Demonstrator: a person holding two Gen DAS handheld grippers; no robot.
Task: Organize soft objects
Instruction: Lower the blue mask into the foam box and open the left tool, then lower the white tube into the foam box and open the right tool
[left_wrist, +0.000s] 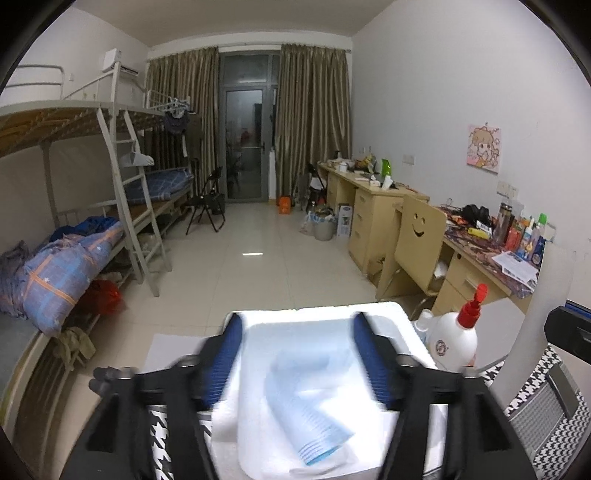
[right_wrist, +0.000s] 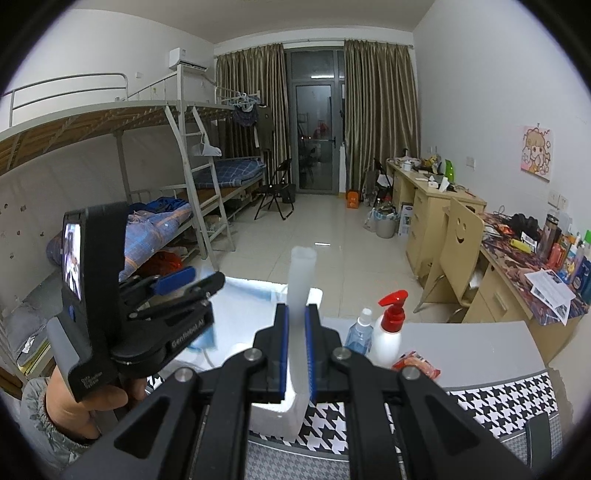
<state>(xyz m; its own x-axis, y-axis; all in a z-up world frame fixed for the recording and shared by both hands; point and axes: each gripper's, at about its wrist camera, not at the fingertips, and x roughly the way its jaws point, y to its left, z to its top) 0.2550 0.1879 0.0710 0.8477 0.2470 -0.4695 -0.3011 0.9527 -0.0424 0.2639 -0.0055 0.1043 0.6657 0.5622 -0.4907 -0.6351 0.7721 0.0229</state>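
Observation:
A white foam box (left_wrist: 384, 314) stands on the houndstooth-covered table. A light blue face mask (left_wrist: 310, 402) lies curled inside it. My left gripper (left_wrist: 297, 326) is open above the box, its blue-padded fingers (left_wrist: 225, 354) spread either side of the mask, touching nothing. In the right wrist view the left gripper (right_wrist: 199, 280) hovers over the box (right_wrist: 314, 295) at the left. My right gripper (right_wrist: 295, 314) is shut on the foam lid (right_wrist: 301, 280), which it holds upright on edge, right of the box opening.
A red-capped white pump bottle (right_wrist: 388, 332), a small clear bottle (right_wrist: 360, 334) and a red snack packet (right_wrist: 417, 365) stand on the table right of the box. A smiley-backed wooden chair (right_wrist: 454, 258) and cluttered desks line the right wall. Bunk beds (left_wrist: 66, 236) stand left.

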